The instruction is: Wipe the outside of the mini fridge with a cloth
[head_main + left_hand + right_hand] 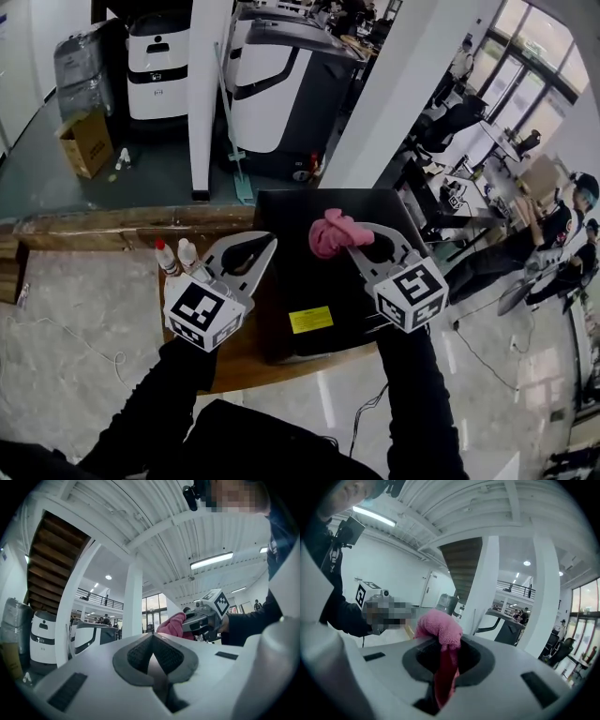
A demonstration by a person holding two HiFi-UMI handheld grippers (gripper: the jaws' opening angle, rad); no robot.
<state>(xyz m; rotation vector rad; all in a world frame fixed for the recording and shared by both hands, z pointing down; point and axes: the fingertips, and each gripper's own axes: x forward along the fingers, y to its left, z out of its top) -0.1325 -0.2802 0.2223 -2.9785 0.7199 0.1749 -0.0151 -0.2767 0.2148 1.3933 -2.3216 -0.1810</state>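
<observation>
I am looking steeply down at a black mini fridge [323, 281] that stands on a wooden counter [239, 361] right in front of me. Its flat top faces me, with a small yellow label [311, 320] near the front edge.

My right tool [354, 240] is clenched on a pink cloth [336, 232]. In the right gripper view, the cloth [439, 624] bunches above the tool's [447, 645] tips and a strip of it runs down between the two jaws, which pinch it. From the head view the cloth sits over the rear part of the fridge's top; I cannot tell whether it touches the surface.

My left tool [266, 242] hangs over the fridge's left edge, just beside the right one. In the left gripper view its [152, 637] dark ribbed pads meet at the tips, clenched, with nothing between them. That same view shows the right tool [199, 618] across from it, the pink cloth [171, 624] sticking out of its tip.

Two small bottles [177, 255] stand on the counter just left of my left tool, one with a red cap and one with a white cap.

Beyond the counter, a white pillar [208, 94] rises from a grey-green floor. Behind it stand large white and black machines [281, 80]. A cardboard box [84, 142] sits on the floor far to the left. To the right, people sit at desks near tall windows.
</observation>
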